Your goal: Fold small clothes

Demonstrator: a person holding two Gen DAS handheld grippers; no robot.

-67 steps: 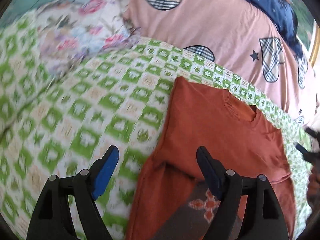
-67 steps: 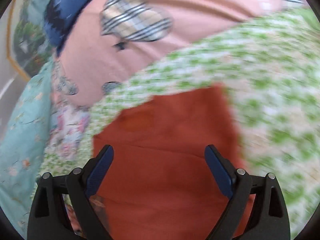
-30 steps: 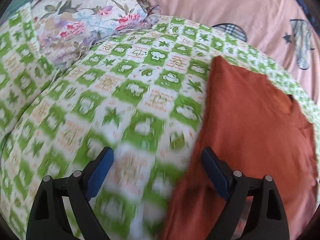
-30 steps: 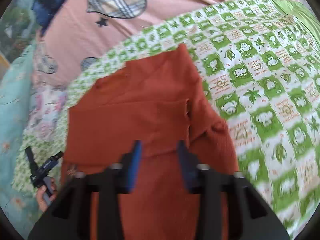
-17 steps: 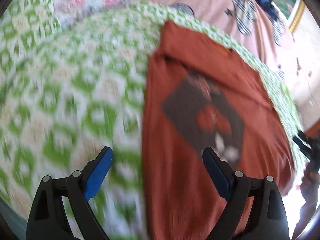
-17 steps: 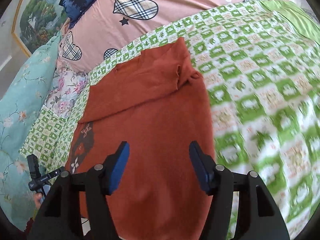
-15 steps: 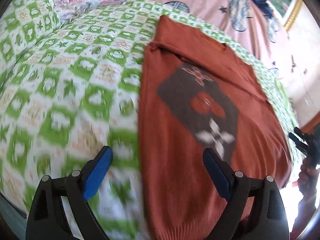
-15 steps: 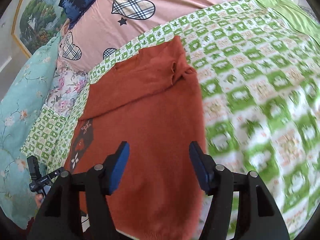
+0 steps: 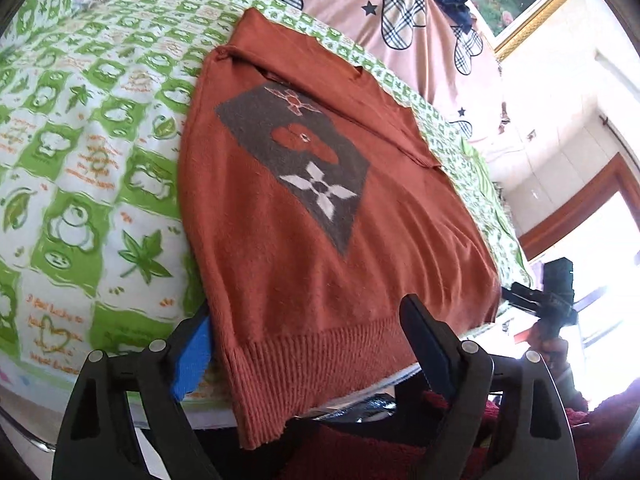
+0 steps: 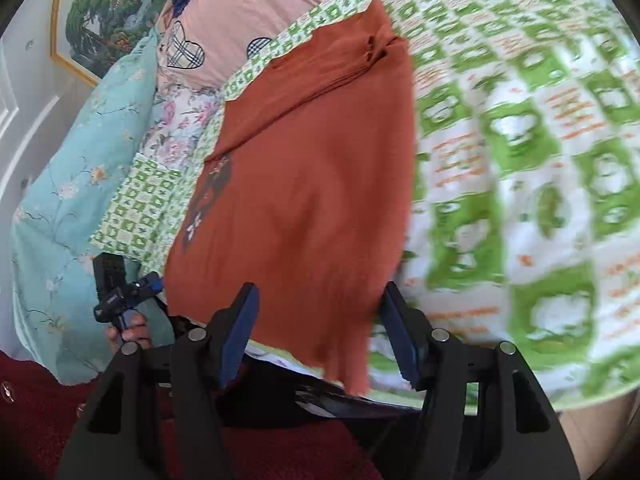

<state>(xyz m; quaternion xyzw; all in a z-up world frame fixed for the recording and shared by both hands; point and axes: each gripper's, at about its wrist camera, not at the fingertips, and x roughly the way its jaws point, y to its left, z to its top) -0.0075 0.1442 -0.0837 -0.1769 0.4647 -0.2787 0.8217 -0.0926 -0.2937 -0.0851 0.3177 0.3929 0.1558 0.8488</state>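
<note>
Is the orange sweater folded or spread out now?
Partly folded. The orange sweater lies flat on the green checked sheet, with its top part and sleeves folded over the body; the ribbed hem hangs over the bed edge.

Both grippers pulled back from sweater's top end to its ribbed hem (image 9: 320,356) at near bed edge. Left gripper (image 9: 308,344), earlier over sleeve fold, now straddles hem corner, jaws wide. Right gripper (image 10: 320,332) reopened (narrowed a second ago), now spans opposite hem corner. Sweater (image 9: 304,200) now shows full grey diamond motif (image 9: 300,160).
</note>
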